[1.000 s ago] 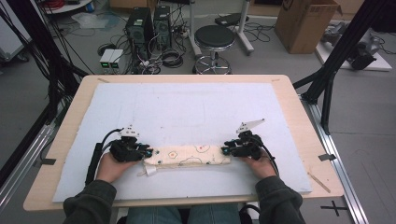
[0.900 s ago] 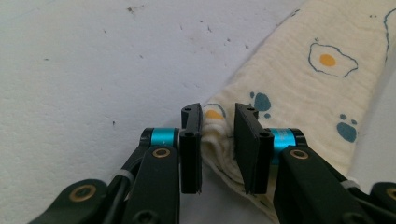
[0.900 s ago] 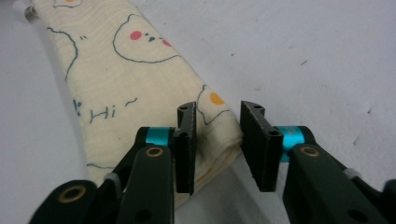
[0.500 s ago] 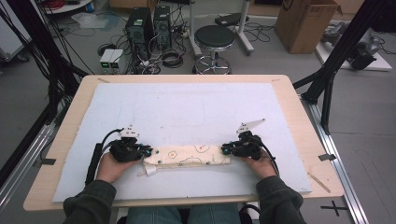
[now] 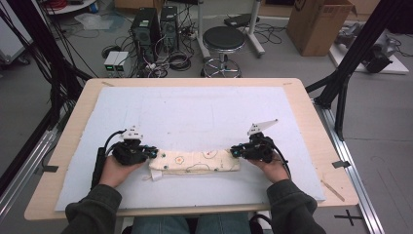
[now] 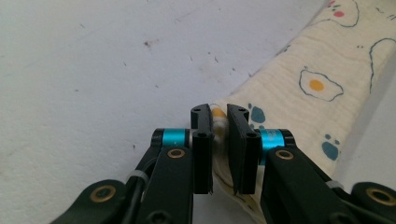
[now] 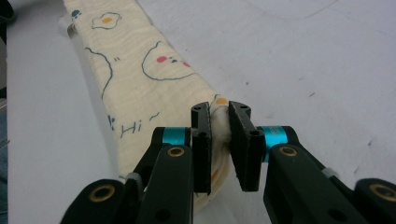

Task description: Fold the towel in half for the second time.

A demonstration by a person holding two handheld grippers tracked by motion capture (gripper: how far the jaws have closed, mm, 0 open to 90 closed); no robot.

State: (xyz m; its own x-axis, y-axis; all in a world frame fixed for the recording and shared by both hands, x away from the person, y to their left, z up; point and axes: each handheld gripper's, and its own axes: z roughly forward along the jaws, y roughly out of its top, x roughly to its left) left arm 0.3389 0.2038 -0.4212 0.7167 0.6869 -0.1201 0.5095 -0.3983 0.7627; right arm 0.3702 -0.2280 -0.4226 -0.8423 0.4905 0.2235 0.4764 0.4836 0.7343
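A cream cloth [image 5: 195, 161] printed with fried eggs and doodles lies folded into a long strip near the front of the white mat [image 5: 195, 112]. My left gripper [image 5: 153, 155] is at its left end and my right gripper [image 5: 234, 152] at its right end, both lying low on the mat. In the left gripper view the gripper [image 6: 219, 121] pinches a fold of the cloth [image 6: 303, 79]. The right gripper view shows the same: the gripper [image 7: 219, 116] clamped on a bunched edge of the cloth [image 7: 140, 60]. Both pairs of jaws have just been closing onto the cloth.
The mat covers most of a wooden table [image 5: 321, 122], with bare mat behind the cloth. Beyond the far edge stand a black stool [image 5: 223, 41], computer towers [image 5: 155, 24] and a cardboard box [image 5: 319, 22]. Black frame posts [image 5: 348, 73] flank the table.
Both hands and the cloth strip stay where they were; no shift shows in the high view.
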